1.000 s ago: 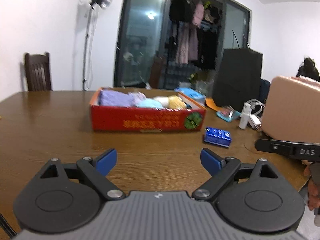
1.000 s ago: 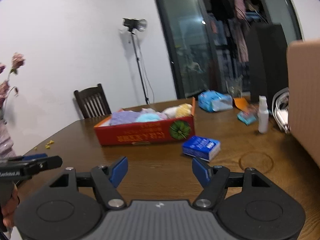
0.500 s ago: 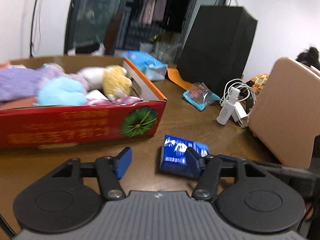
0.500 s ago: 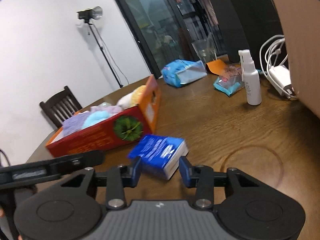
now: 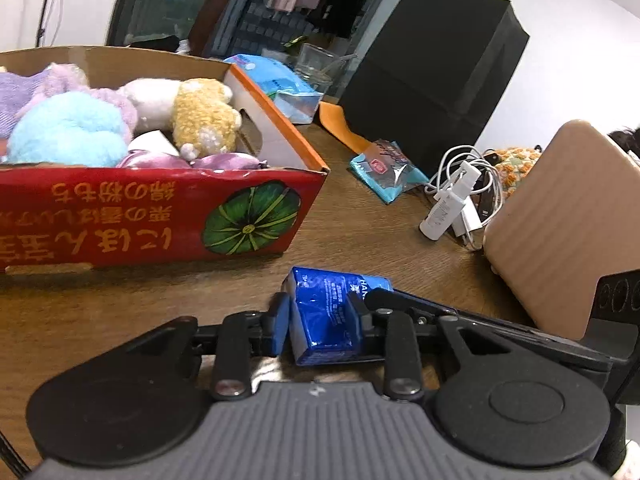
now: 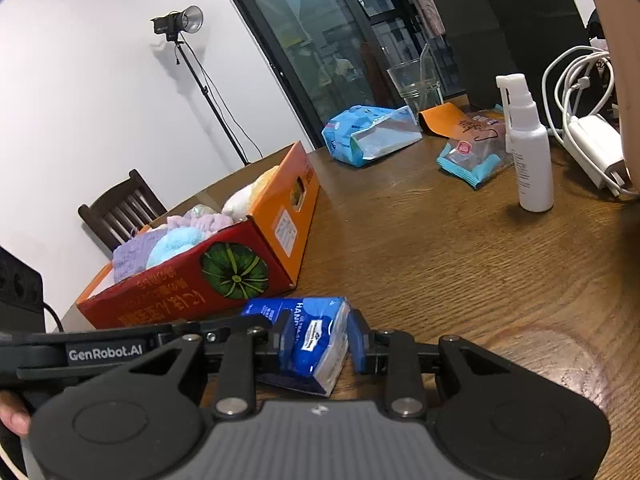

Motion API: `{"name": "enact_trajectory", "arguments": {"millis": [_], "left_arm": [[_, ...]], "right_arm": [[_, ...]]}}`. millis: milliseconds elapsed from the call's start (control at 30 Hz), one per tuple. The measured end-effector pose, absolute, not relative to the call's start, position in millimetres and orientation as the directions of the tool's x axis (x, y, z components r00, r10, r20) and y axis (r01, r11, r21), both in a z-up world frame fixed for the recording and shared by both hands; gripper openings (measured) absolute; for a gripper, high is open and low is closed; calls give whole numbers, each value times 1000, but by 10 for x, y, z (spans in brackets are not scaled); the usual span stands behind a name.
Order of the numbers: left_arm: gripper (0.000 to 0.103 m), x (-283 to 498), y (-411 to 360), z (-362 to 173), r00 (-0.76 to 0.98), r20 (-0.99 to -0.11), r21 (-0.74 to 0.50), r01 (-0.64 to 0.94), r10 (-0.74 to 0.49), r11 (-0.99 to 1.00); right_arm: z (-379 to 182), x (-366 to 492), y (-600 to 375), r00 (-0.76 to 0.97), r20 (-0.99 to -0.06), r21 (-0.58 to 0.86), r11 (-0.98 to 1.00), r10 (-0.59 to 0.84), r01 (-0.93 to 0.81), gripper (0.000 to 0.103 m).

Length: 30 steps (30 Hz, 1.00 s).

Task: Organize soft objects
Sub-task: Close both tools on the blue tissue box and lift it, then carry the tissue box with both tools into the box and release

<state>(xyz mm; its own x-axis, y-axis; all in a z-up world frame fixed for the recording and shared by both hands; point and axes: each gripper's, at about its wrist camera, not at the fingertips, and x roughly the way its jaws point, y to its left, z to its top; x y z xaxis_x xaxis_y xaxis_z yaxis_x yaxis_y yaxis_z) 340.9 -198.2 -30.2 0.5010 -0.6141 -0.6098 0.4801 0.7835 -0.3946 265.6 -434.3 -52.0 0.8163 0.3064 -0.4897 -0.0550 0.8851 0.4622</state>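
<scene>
A blue tissue pack lies on the wooden table, just right of a red cardboard box. My left gripper is shut on one end of the pack. My right gripper is shut on the other end of the same pack. The red box holds several soft toys: a light blue plush, a yellow and white plush and purple ones.
On the table stand a white spray bottle, a light blue tissue packet, a teal snack packet, a glass, a charger with white cables and a tan case. A chair stands behind.
Both grippers have moved in on the blue tissue pack from either side and shut on it. One second ago both were open and farther back from it.
</scene>
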Motion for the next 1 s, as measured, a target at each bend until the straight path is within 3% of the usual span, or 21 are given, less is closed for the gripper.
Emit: {"name": "enact_trajectory", "arguments": {"millis": [133,400,633,833,1000], "left_arm": [[29,3088,-1833,-174,543,-628,-343,451,-558,824],[29,2296,-1049,-119,625,-612,-379,306,-484,873],[29,1886,-676,-147,647,-598,-397,273,-473,876],[29,1865,-566,-30,668,-550,-415,302,-501,858],[29,2332,-642,358,711,-465,-385,374,-528,844]], "right_arm": [[-451,2513,-4229,789,-493,471,875,368,-113,25],[-381,2065,-3612,715,-491,471,842,498,-263,25],[-327,1813,-3223,684,-498,442,835,533,-328,25],[-175,1681,-3122,713,-480,407,850,510,-334,25],[225,2003,-3166,777,-427,338,878,463,-338,25]]}}
